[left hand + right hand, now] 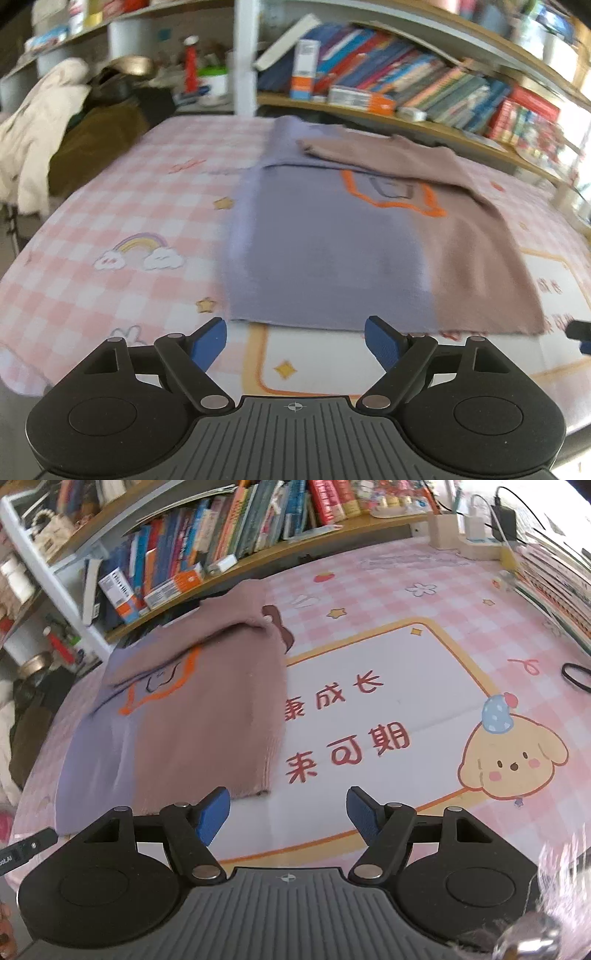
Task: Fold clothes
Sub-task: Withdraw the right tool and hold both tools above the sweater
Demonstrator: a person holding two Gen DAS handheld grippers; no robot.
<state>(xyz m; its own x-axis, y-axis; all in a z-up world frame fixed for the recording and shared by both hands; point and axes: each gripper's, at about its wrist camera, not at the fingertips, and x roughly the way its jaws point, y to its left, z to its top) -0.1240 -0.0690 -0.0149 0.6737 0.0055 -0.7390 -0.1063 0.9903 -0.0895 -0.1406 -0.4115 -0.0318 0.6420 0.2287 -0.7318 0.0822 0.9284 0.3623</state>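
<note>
A two-tone sweater (332,236), lilac on the left and dusty pink on the right with an orange outline on the chest, lies flat on the pink checked cloth (122,206). Its sleeves are folded across the top. It also shows in the right wrist view (177,709). My left gripper (295,345) is open and empty, just short of the sweater's near hem. My right gripper (288,818) is open and empty, off the sweater's near right corner, over the white printed panel (388,686).
Bookshelves (424,85) run along the far edge of the table. A pile of clothes (44,125) sits at the far left. A power strip with chargers (476,535) and a black ring (576,677) lie at the right.
</note>
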